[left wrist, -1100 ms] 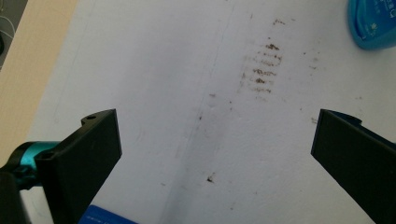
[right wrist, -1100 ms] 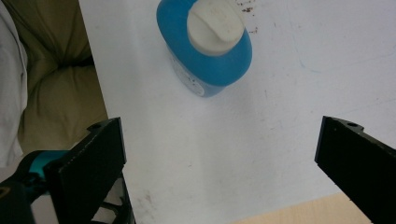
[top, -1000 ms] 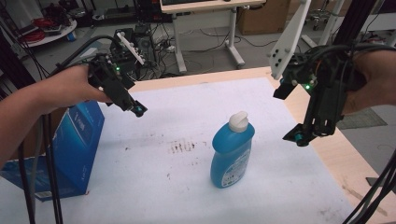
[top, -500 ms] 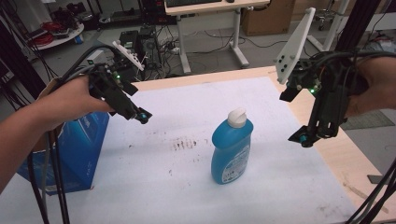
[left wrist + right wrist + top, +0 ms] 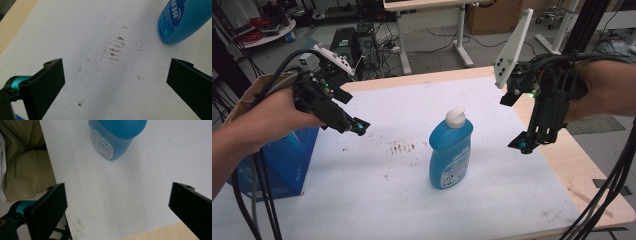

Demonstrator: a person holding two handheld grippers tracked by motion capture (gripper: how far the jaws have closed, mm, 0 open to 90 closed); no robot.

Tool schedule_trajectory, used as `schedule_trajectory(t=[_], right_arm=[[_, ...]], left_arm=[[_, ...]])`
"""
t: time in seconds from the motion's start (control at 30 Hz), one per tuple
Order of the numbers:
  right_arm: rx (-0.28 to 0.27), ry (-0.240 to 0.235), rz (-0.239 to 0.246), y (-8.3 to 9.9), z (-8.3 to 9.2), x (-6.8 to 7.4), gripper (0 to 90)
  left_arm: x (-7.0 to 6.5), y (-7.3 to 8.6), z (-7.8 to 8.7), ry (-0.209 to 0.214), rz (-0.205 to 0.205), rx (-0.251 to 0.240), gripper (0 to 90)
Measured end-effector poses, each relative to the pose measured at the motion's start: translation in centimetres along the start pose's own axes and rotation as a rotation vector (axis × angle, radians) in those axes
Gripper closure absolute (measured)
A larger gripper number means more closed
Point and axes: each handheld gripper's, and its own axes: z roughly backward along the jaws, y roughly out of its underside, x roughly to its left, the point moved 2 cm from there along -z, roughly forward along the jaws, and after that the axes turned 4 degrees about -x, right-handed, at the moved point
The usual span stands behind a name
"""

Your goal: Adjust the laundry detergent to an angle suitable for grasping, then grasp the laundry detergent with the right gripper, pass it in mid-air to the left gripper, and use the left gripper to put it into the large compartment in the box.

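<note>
A blue bottle [image 5: 450, 152] with a white cap stands upright in the middle of the white table top [image 5: 402, 110]. My left gripper [image 5: 357, 129] hovers over the table to the bottle's left, jaws wide open and holding nothing. In the left gripper view the gripper [image 5: 116, 72] looks down on brown stains [image 5: 115, 48], with the bottle's base [image 5: 182, 20] at the top right. My right gripper [image 5: 524, 145] hangs to the bottle's right, pointing down, open and holding nothing. The right gripper view shows the gripper [image 5: 117, 195] above bare table, with the bottle [image 5: 115, 137] farther ahead.
A blue box [image 5: 282, 160] stands at the table's left edge under my left forearm. Brown stains [image 5: 402, 146] mark the surface left of the bottle. Bare wood edge [image 5: 582, 165] runs along the right side. Desks, cables and equipment stand on the floor beyond the table.
My left hand has dropped a little toward the table. The right gripper has shifted only slightly. The bottle stands as before, and both grippers stay open.
</note>
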Motion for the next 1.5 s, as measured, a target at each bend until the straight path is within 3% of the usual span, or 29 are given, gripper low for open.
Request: schedule_trajectory(t=[0.03, 0.17, 0.5, 1.0, 1.5], right_arm=[[0.001, 0.000, 0.005, 0.0, -0.1, 0.1, 1.0], [0.002, 0.004, 0.014, 0.0, -0.1, 0.4, 1.0], [-0.005, 0.004, 0.026, 0.0, -0.2, 1.1, 1.0], [-0.001, 0.003, 0.018, 0.7, -0.6, 1.5, 1.0], [-0.010, 0.004, 0.014, 1.0, -0.5, 1.3, 1.0]], left_arm=[[-1.0, 0.1, 0.1, -0.003, 0.005, -0.011, 1.6], [-2.2, 0.1, 0.0, -0.012, 0.008, -0.012, 1.6], [-4.4, 0.2, 0.1, -0.023, 0.031, -0.036, 1.7], [-6.2, -0.5, -0.4, -0.026, 0.021, -0.042, 1.7], [-8.0, -1.8, -1.3, 0.012, 0.005, -0.064, 1.7]])
